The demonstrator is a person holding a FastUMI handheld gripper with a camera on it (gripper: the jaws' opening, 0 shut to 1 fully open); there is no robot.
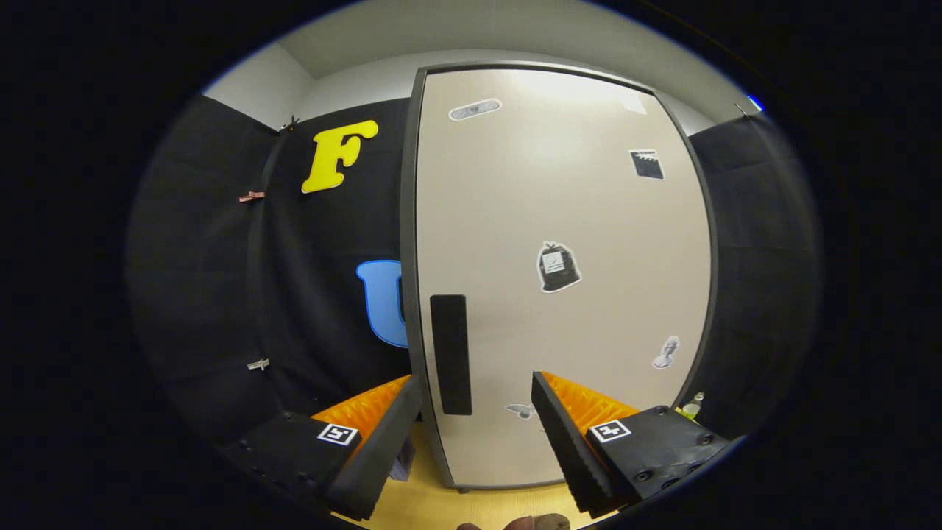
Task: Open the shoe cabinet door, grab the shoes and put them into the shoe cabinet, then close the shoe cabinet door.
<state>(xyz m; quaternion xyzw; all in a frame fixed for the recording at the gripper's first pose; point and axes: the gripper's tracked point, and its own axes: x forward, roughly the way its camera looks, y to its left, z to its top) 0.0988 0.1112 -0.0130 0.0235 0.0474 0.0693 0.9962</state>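
In the gripper view, your hand-held gripper (pixel 477 412) is released: its two fingers stand wide apart with nothing between them, pointing at the shoe cabinet (pixel 559 280). You face one cabinet, and its single door (pixel 581 221) is shut, a pale flat panel set in a dark frame. One dark upright handle (pixel 450 354) sits near the door's left edge, just ahead of the gap between your fingers and nearer the left finger. The left fingertip lines up with the door's left edge; the right fingertip (pixel 548 412) overlaps the lower middle of the door. Whether either tip touches the door, you cannot tell.

Count six stickers on the door: one oval sticker (pixel 475 109) near the top left, one faint pale patch (pixel 634 102) at the top right, one dark square sticker (pixel 647 164) below it, one bag-shaped sticker (pixel 558 267) in the middle, one small grey figure (pixel 666 352) low on the right, and one small winged shape (pixel 521 411) low down, just left of the right finger.

The cabinet stands on a light wooden floor (pixel 456 508). One small bottle (pixel 692 405) stands by its lower right corner. Black cloth (pixel 213 294) hangs on both sides, with pale walls and ceiling (pixel 471 29) above. Three small clips sit on the left cloth. A fingertip (pixel 519 523) shows at the bottom, between your gripper's fingers.
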